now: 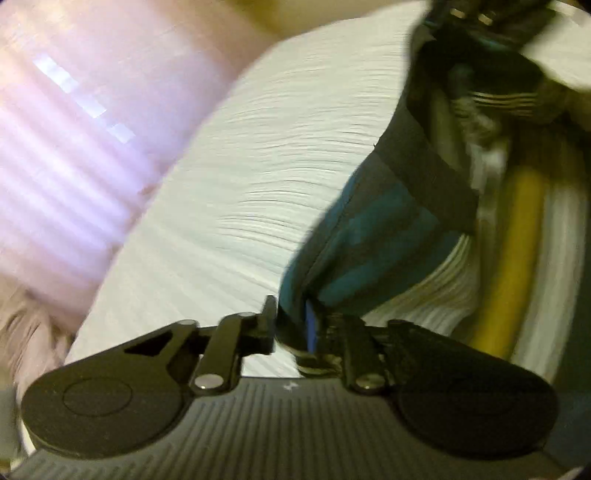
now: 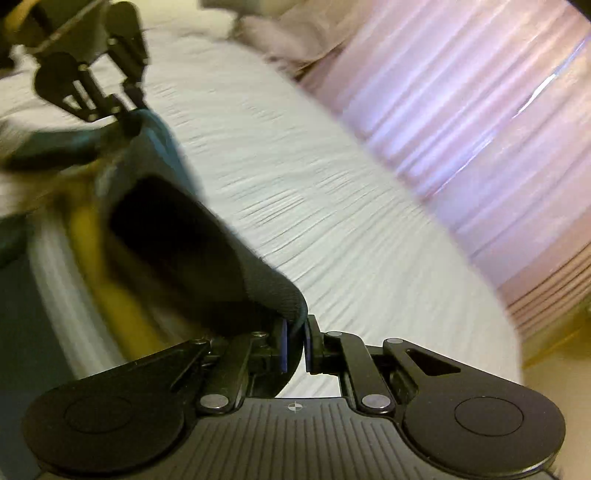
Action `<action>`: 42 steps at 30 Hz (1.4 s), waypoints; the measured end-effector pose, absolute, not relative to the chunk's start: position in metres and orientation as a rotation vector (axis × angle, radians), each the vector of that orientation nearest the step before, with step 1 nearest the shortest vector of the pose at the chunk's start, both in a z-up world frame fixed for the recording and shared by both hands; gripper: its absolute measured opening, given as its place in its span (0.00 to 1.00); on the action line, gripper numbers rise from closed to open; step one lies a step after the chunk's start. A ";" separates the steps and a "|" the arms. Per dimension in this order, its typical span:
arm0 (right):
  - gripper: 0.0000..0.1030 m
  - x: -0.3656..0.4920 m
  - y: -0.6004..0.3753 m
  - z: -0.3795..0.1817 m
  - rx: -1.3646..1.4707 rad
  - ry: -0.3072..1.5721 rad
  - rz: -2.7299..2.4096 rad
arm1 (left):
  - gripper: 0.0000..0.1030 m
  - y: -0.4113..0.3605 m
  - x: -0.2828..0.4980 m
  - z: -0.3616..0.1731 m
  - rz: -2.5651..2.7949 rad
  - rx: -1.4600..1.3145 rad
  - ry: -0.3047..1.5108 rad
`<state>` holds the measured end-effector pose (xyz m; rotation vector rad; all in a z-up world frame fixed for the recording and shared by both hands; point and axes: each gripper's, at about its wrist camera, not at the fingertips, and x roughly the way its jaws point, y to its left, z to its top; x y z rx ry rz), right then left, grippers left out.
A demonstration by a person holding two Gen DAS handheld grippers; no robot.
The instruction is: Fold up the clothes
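A dark teal and black striped garment point(image 1: 373, 236) hangs stretched between my two grippers above a white bed sheet point(image 1: 240, 177). My left gripper point(image 1: 295, 325) is shut on one edge of it. My right gripper point(image 2: 295, 343) is shut on another edge of the same garment point(image 2: 184, 229). In the left wrist view the right gripper point(image 1: 469, 18) shows at the top right. In the right wrist view the left gripper point(image 2: 110, 96) shows at the top left, holding the cloth. Both views are motion-blurred.
The white ribbed bed sheet point(image 2: 332, 206) fills the middle. A pink pleated curtain point(image 1: 62, 155) stands beside the bed, also in the right wrist view point(image 2: 480, 122). A yellow and white striped cloth point(image 1: 517, 266) lies under the garment.
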<state>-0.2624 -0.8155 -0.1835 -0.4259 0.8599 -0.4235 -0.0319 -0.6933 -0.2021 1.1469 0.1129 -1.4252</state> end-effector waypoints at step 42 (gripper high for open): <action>0.50 -0.468 -0.553 -0.283 0.221 1.353 -0.746 | 0.31 -0.369 -0.157 -0.292 -1.278 0.802 1.230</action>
